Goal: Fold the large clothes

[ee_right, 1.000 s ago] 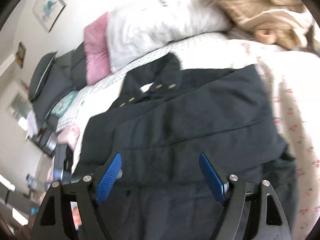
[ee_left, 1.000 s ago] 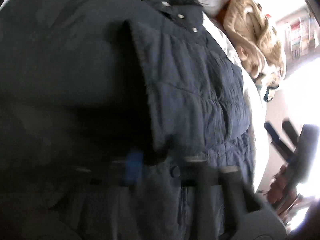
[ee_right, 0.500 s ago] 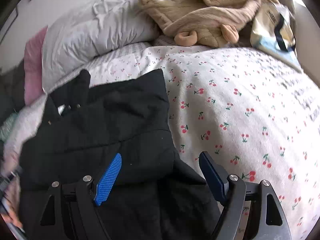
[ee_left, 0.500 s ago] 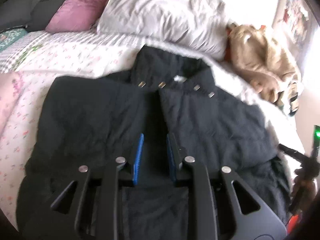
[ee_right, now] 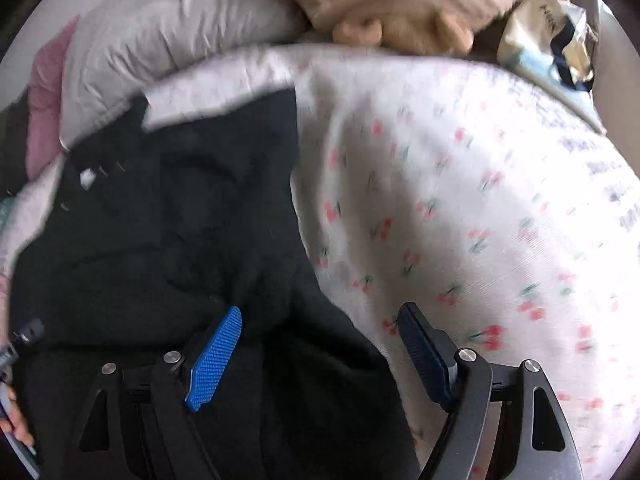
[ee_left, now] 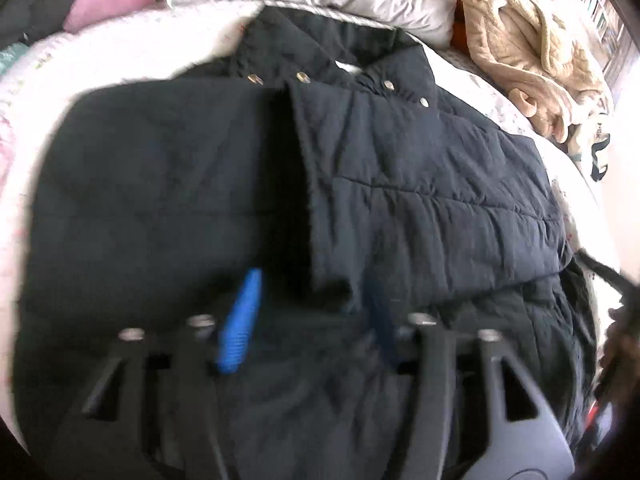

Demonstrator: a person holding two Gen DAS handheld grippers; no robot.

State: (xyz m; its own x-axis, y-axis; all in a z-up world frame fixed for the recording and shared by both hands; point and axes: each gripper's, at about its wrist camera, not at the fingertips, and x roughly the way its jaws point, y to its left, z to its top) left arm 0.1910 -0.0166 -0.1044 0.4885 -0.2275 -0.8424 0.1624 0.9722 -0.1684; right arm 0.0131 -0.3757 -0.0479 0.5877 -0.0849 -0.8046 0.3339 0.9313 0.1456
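**On the bed: padded coat laid flat, both sides turned in**

Across the cherry-print bedsheet (ee_right: 460,208) a dark padded coat (ee_left: 420,184) is spread collar-up, its sides folded toward the middle, apparently to narrow it for the next fold. Over the cuff, the left gripper (ee_left: 308,316) is seen with jaws opening and nothing pinched. The right gripper (ee_right: 316,356) is held wide above the coat's right edge. Pillows (ee_right: 172,28) and a beige garment (ee_left: 532,56) are piled at the head.
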